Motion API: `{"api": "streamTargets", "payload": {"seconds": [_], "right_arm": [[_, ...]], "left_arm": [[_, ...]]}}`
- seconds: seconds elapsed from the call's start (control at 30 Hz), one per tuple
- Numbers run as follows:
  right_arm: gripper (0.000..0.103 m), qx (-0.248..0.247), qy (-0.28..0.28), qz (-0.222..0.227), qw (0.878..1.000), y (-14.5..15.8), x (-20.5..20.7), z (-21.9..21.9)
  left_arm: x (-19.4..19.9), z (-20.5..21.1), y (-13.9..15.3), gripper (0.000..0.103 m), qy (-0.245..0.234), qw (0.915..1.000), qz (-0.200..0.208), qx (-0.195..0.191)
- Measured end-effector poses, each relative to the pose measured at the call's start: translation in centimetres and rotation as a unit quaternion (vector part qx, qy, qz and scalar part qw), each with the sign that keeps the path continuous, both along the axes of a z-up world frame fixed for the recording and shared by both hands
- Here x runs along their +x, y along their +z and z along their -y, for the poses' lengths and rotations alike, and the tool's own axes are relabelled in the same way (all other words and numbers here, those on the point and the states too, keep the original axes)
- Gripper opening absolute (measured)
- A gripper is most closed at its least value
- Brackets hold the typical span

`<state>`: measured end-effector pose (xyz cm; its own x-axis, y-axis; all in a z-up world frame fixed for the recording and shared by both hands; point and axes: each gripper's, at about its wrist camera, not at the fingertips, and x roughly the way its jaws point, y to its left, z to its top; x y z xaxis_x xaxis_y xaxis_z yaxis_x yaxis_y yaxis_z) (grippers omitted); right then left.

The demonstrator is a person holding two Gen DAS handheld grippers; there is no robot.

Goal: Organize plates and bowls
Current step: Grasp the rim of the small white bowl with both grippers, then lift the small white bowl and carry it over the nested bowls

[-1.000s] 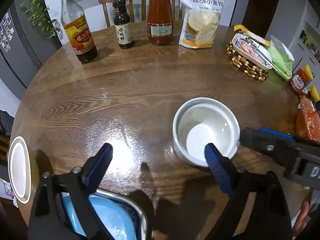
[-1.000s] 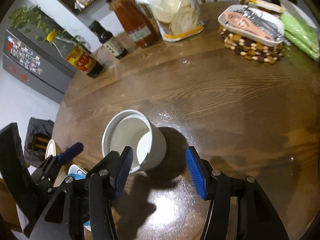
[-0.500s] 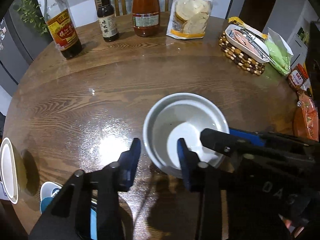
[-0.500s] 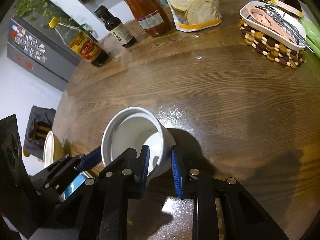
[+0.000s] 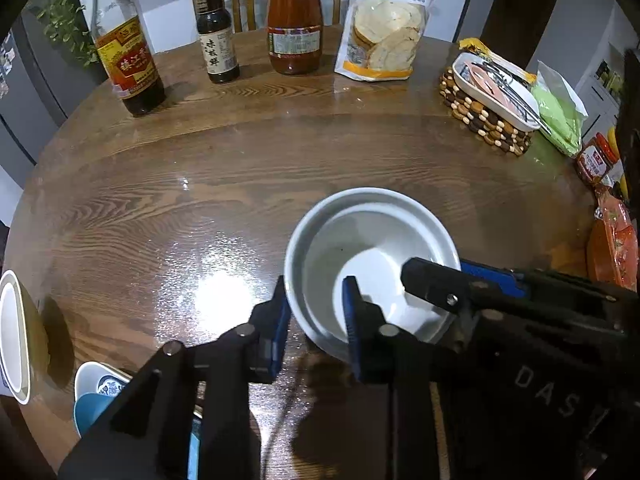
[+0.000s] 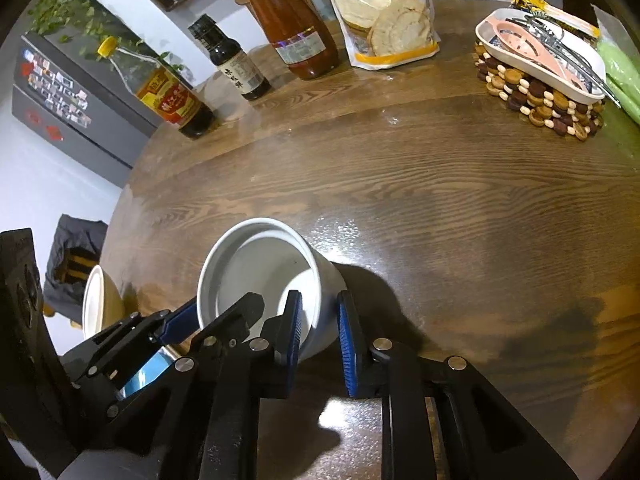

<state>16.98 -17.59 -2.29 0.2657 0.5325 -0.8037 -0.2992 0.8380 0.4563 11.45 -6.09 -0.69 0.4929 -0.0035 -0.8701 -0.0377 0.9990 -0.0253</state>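
Dark wood grain fills both of my views: a round table (image 5: pixel 168 184) with a row of bottles, a flour bag (image 5: pixel 386 20) and a beaded trivet (image 5: pixel 484 120) carrying a white dish along its far side. On the near half sits the white bowl (image 5: pixel 372 240), upright on the table, and I have both tools on it. My left hand-held gripper (image 5: pixel 316 312) is clamped on the bowl's near-left rim, one blue pad outside the wall and the other inside. My right hand-held gripper (image 6: pixel 318 328) is clamped on the opposite rim in the same way, one pad inside the bowl (image 6: pixel 260 272) and one against its outer wall. At the table's left edge I see a cream bowl (image 5: pixel 12 332), well apart from the white one, and just below my left tool a blue bowl (image 5: pixel 94 412) lies partly hidden, with a patterned white piece beside it.
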Motion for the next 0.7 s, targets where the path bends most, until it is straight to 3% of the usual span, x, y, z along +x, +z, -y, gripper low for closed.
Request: {"api": "streamTargets", "payload": {"seconds": [0.43, 0.7], "right_arm": [[0.020, 0.007, 0.016, 0.041, 0.999, 3.7, -2.4, -2.9], [0.020, 0.011, 0.055, 0.056, 0.997, 5.6, -4.2, -8.1]], "left_arm": [[-2.5, -2.5, 3.1, 0.023, 0.018, 0.9988, 0.045, 0.010], [-4.9, -6.6, 4.8, 0.023, 0.050, 0.9965, 0.065, 0.014]]}}
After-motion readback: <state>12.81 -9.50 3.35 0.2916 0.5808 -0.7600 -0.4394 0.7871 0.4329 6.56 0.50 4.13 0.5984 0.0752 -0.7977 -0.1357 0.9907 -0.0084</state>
